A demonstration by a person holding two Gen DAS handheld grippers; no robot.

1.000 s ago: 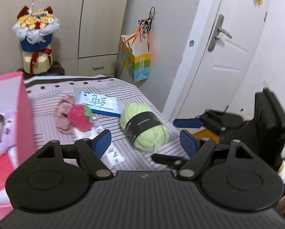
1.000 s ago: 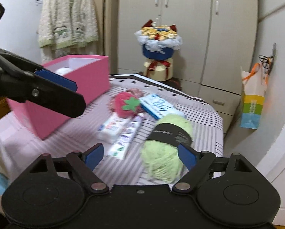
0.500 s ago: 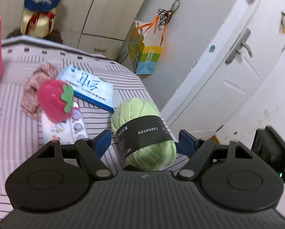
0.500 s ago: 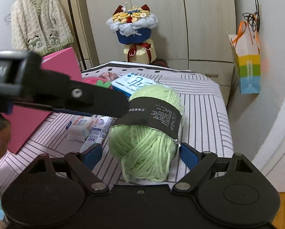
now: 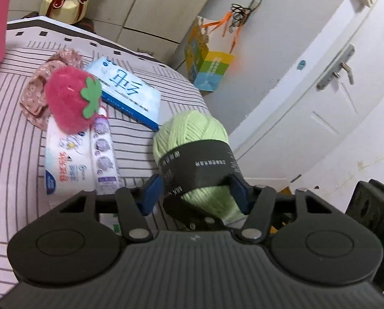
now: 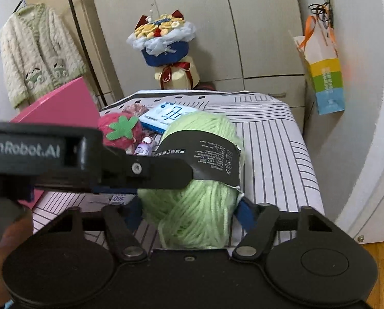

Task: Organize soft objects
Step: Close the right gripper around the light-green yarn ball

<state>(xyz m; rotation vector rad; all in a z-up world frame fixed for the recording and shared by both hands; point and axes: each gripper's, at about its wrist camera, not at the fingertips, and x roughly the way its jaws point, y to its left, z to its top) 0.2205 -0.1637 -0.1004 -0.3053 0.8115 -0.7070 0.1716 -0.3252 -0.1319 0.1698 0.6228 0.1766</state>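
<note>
I note both the left gripper (image 5: 194, 193) and right gripper (image 6: 189, 209) closing, pads touching the yarn (image 5: 192, 139); opposing grips may crush it or strip its label (image 6: 204, 154).

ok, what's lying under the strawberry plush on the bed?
The strawberry plush rests on a white tissue pack and a pink floral cloth. What it covers of them is hidden.

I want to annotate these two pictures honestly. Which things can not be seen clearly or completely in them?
- Pink box: its inside is hidden in both views; the left view cuts it at the edge.
- Wipes packets: in the right wrist view the left gripper covers nearly all of them.
- Green yarn ball: its underside is behind the right gripper. Both grippers' jaws are closing on it.
- Yarn band: print too small to read.
</note>
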